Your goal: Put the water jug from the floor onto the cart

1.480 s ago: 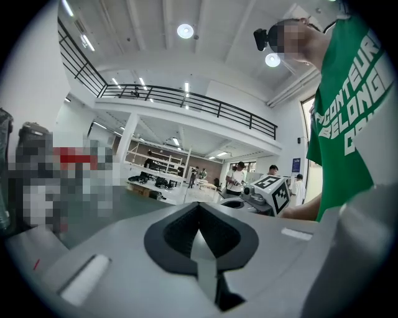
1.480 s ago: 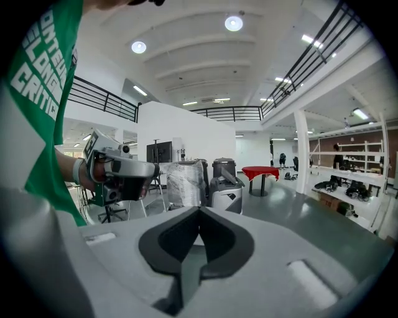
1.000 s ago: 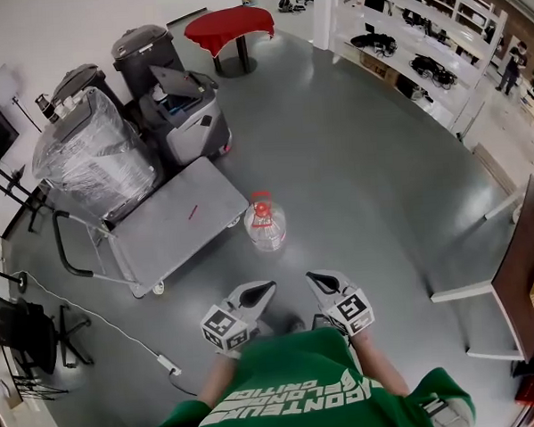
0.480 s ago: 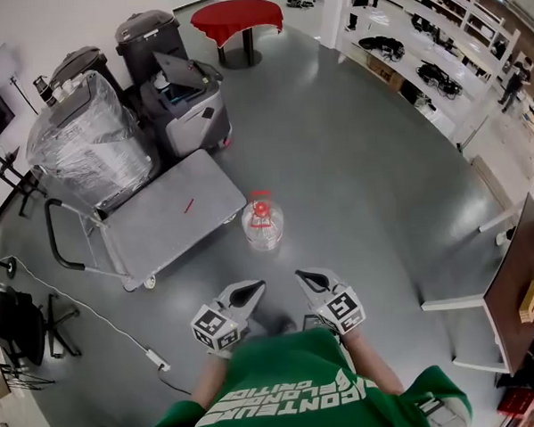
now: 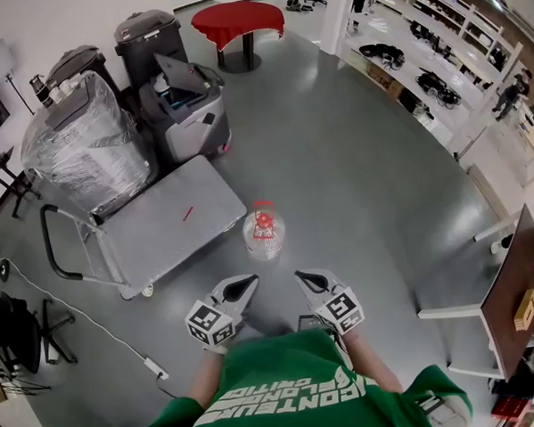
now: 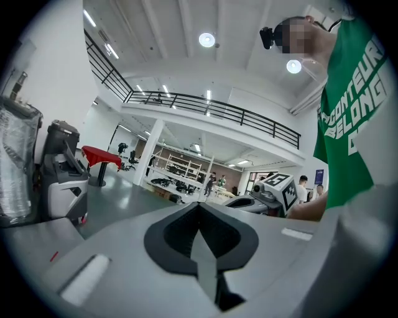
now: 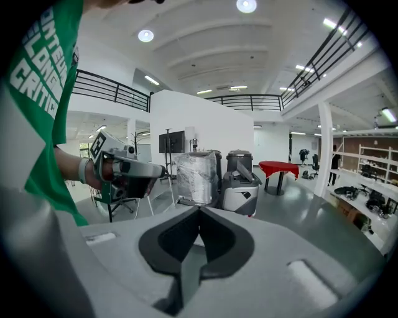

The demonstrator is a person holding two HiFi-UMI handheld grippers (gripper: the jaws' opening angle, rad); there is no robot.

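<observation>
The clear water jug (image 5: 265,236) with a red cap and handle stands upright on the grey floor, just off the near right corner of the flat grey cart (image 5: 165,224). The cart's black push handle (image 5: 57,257) is at its left end, and a small red item lies on its deck. My left gripper (image 5: 246,284) and right gripper (image 5: 303,278) hover side by side short of the jug, both shut and empty, touching nothing. In the left gripper view the shut jaws (image 6: 199,206) point over the floor, jug hidden below. In the right gripper view the shut gripper (image 7: 199,211) faces the cart area.
Behind the cart stand a plastic-wrapped load (image 5: 87,144), a grey floor machine (image 5: 188,103) and two dark bins (image 5: 146,38). A red-draped table (image 5: 237,20) is farther back, shelving (image 5: 428,52) on the right, a brown table (image 5: 519,280) near right, a cable (image 5: 84,307) on the floor left.
Both grippers and the person have moved forward toward the jug. The jug and cart stay where they were on the floor; both pairs of jaws remain shut.
</observation>
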